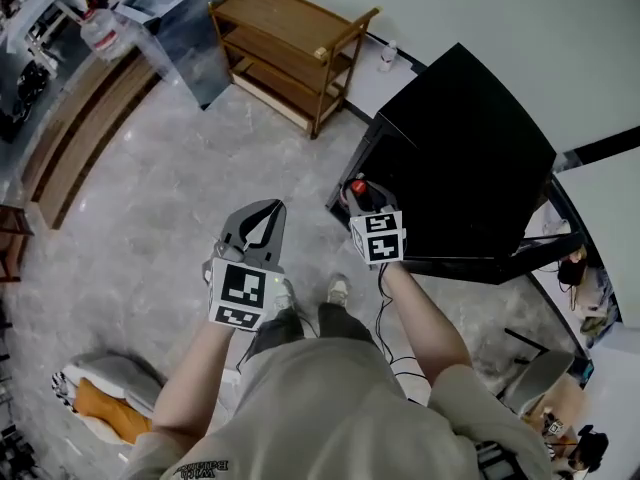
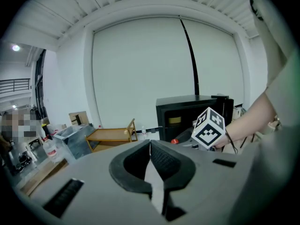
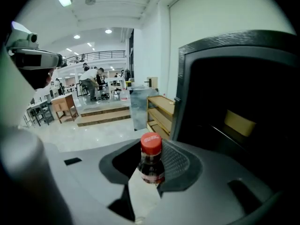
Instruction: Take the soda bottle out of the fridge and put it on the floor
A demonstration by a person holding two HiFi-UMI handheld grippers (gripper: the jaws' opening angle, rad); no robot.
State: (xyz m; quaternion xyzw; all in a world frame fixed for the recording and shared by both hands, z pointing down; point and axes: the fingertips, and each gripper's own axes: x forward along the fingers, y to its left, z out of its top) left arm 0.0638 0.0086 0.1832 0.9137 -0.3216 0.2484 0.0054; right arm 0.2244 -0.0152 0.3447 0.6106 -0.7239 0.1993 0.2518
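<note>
Grey gripper bodies fill the foreground of both gripper views. Between the jaws of the right gripper (image 3: 151, 148) the bottle (image 3: 151, 165) is pinched by its neck, with the red cap showing above the pads and dark drink just below it. The lower part of the bottle is hidden under the jaws by the gripper body. The black fridge (image 3: 234, 78) is seen close to the right of these jaws and a little ahead of them. Whether its door stands open cannot be told. Nothing of the cabinet surrounds the jaws, and open room is seen ahead of them and to their left, so the bottle is judged to be clear of the fridge.

The jaws of the left gripper (image 2: 150, 144) are pressed together at the tips, with nothing held between them. The right gripper's marker cube is seen ahead of them and to their right.

From the head view both pairs of jaws are carried in the air, and the pale floor (image 1: 180, 218) lies well below them.

The first half of the task is therefore taken as done: the bottle is out and firmly gripped. What is left, by this reading, is for the bottle to be lowered beneath the right jaws, stood on the floor and released; none of that is yet shown
</note>
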